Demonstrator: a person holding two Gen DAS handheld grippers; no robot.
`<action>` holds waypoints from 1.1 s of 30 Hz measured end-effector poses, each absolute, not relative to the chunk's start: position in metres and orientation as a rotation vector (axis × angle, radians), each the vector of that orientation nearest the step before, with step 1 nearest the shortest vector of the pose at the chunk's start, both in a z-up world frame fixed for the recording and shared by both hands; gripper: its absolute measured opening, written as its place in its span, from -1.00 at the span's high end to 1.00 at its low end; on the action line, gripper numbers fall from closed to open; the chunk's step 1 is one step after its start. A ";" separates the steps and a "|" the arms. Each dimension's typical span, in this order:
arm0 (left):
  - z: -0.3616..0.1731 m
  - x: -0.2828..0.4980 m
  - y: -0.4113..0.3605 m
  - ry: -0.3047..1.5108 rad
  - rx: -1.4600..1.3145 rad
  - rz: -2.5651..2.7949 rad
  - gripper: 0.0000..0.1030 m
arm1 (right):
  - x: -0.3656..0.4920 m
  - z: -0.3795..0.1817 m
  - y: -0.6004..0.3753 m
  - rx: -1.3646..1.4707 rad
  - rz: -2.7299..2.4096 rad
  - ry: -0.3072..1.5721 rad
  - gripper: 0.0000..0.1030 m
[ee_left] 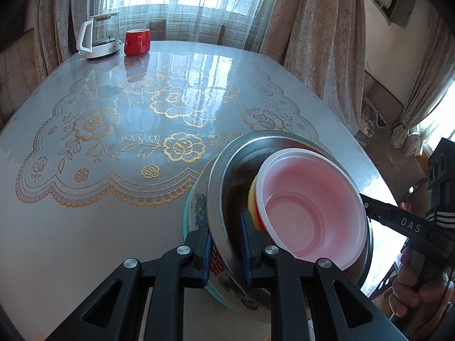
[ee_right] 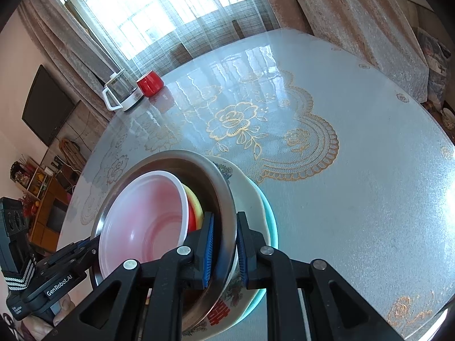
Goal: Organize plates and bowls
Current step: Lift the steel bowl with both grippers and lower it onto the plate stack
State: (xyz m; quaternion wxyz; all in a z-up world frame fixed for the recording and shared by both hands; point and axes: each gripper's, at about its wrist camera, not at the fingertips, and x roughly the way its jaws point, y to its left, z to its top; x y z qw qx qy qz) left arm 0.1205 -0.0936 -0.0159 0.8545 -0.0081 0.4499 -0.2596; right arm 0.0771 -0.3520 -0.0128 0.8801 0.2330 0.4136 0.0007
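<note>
A nested stack stands at the table's near edge. From the bottom it is a teal plate [ee_left: 185, 218] [ee_right: 270, 216], a flowered white bowl [ee_left: 199, 201] [ee_right: 244, 193] and a steel bowl [ee_left: 227, 176] [ee_right: 159, 159]. Inside the steel bowl lie a yellow bowl [ee_left: 251, 196] [ee_right: 194, 201] and, on top, a white plastic bowl [ee_left: 310, 199] [ee_right: 148, 213]. My left gripper [ee_left: 227, 250] is shut on the steel bowl's rim on one side. On the opposite side my right gripper [ee_right: 225, 247] is shut on the same rim. Whether the stack rests on the table I cannot tell.
A glass kettle [ee_left: 99, 37] [ee_right: 122, 91] and a red mug [ee_left: 138, 41] [ee_right: 149, 83] stand at the far edge of the glossy flower-patterned table [ee_left: 113, 113] [ee_right: 341, 170]. Curtains hang behind it. A person's hand [ee_left: 412, 284] grips the right tool's handle.
</note>
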 end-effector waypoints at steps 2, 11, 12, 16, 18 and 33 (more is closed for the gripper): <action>-0.016 0.121 -0.094 0.944 -0.013 -0.546 0.65 | 0.074 -0.011 -0.354 0.489 0.004 0.853 0.68; -0.016 0.119 -0.093 0.944 -0.016 -0.548 0.63 | 0.065 -0.005 -0.357 0.501 0.009 0.832 0.61; -0.016 0.119 -0.093 0.943 -0.017 -0.548 0.63 | 0.065 -0.004 -0.356 0.501 0.015 0.832 0.61; -0.016 0.117 -0.093 0.941 -0.020 -0.546 0.62 | 0.062 -0.001 -0.352 0.486 0.019 0.825 0.57; -0.016 0.117 -0.093 0.942 -0.022 -0.545 0.62 | 0.060 0.000 -0.353 0.492 0.020 0.823 0.57; -0.010 0.113 -0.088 0.958 -0.054 -0.551 0.63 | 0.053 -0.001 -0.351 0.494 0.012 0.814 0.71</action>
